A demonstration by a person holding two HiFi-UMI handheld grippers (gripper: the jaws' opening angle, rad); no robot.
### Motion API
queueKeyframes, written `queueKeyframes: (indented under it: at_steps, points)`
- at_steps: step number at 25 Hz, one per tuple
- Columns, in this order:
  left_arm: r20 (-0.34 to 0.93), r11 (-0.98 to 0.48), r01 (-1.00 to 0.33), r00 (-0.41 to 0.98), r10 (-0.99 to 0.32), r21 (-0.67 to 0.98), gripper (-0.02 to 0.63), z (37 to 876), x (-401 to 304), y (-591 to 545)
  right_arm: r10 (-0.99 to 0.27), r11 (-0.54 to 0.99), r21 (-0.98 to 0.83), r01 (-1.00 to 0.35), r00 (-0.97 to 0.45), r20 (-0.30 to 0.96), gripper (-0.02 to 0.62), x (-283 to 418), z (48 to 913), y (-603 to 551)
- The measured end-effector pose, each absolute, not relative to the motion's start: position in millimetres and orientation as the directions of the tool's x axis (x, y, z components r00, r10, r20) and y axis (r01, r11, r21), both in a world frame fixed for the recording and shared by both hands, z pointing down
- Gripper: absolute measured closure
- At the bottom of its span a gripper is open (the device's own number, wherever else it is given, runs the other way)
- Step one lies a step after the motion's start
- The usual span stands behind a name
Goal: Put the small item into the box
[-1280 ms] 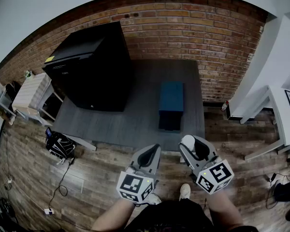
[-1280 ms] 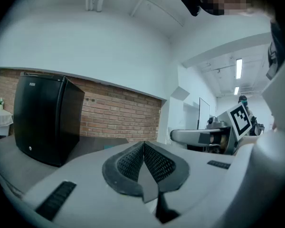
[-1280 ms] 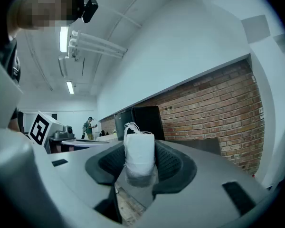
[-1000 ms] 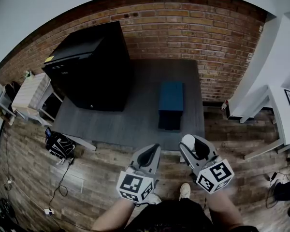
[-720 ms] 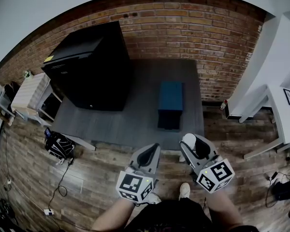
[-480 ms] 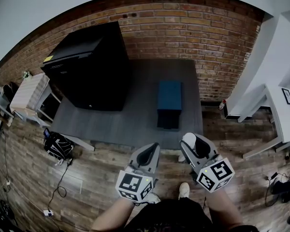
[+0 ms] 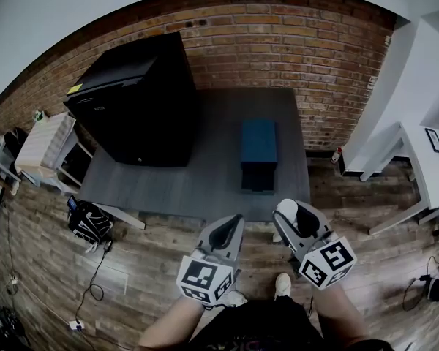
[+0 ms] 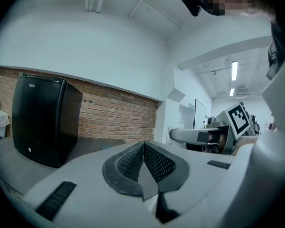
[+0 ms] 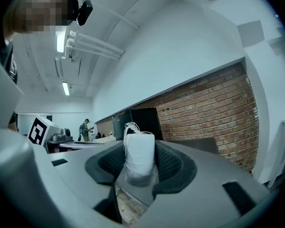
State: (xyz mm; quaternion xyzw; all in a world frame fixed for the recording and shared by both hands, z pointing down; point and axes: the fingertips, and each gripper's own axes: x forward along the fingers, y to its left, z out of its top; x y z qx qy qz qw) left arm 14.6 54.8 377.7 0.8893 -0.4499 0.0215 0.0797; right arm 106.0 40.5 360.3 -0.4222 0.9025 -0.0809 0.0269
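Note:
A small white pouch (image 9: pixel 139 159) with a string at its top stands between the pads of my right gripper (image 9: pixel 139 167), which is shut on it; in the head view the white pouch (image 7: pixel 285 210) shows at the tip of the right gripper (image 7: pixel 293 219), near the table's front edge. My left gripper (image 7: pixel 224 234) is beside it, lower left, and its jaws meet with nothing between them (image 8: pixel 143 163). The teal box (image 7: pixel 260 144) lies on the grey table (image 7: pixel 205 174), straight ahead of the right gripper, with a dark open part (image 7: pixel 259 177) at its near end.
A big black cabinet (image 7: pixel 135 97) stands on the table's left half. A brick wall (image 7: pixel 278 42) runs behind. A white table (image 7: pixel 417 174) stands at the right, a small white stand (image 7: pixel 47 141) at the left, a black bag (image 7: pixel 88 221) and cables on the wooden floor.
The view has shifted slightly; both grippers stay almost where they were in front of the table, the right one still holding the white pouch.

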Motion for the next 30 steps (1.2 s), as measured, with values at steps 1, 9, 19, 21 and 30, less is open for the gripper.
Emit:
queueKeyframes:
  at_steps: [1, 9, 19, 21, 30]
  points:
    - [0.110, -0.585, -0.802, 0.597, -0.795, 0.121, 0.572, 377.9, 12.9, 56.3, -0.767, 0.629, -0.169, -0.759, -0.641, 0.020, 0.400, 104.0, 360.5, 42.0]
    - [0.110, -0.600, -0.790, 0.612, -0.783, 0.123, 0.572, 381.7, -8.4, 67.0, -0.774, 0.620, -0.167, -0.767, -0.632, 0.027, 0.402, 80.6, 364.7, 53.3]
    - [0.099, -0.593, -0.794, 0.606, -0.789, 0.138, 0.572, 384.2, -30.7, 69.7, -0.778, 0.614, -0.165, -0.772, -0.627, 0.033, 0.402, 62.4, 363.8, 55.0]
    - [0.100, -0.589, -0.796, 0.603, -0.791, 0.139, 0.572, 384.7, -31.1, 68.6, -0.777, 0.616, -0.167, -0.770, -0.629, 0.031, 0.402, 61.9, 363.0, 53.2]
    - [0.114, -0.569, -0.811, 0.584, -0.804, 0.135, 0.572, 388.7, -29.2, 46.9, -0.767, 0.624, -0.191, -0.758, -0.641, 0.035, 0.402, 67.3, 371.1, 22.3]
